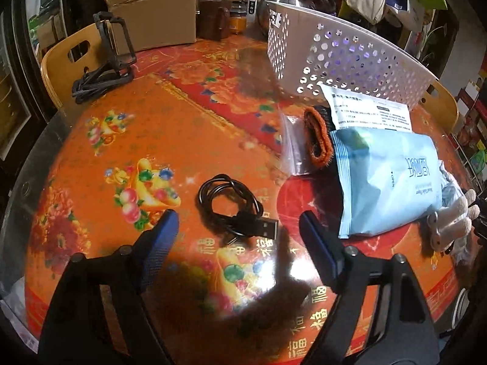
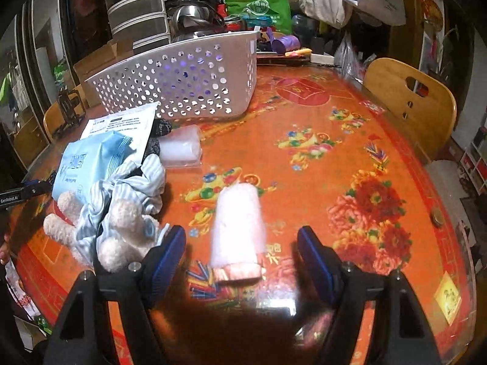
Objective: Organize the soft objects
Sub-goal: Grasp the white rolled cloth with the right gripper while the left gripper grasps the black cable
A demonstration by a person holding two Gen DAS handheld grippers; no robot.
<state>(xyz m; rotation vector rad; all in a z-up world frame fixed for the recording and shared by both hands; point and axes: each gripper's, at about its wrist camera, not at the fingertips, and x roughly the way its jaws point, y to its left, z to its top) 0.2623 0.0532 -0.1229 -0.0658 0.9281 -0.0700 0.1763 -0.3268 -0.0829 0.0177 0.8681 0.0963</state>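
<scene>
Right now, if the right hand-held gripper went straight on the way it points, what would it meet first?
Probably the pale pink rolled towel lying between the open right hand-held gripper fingers; the white perforated plastic basket stands farther back, left of that line.

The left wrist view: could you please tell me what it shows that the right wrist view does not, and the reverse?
Only the left wrist view shows the coiled black USB cable in front of the open left gripper, and an orange fuzzy band beside a clear zip bag.

Only the right wrist view shows the pale pink roll ahead of the open right gripper, and a translucent box.

Both show the white perforated basket, the blue tissue pack and the plush toy.
</scene>
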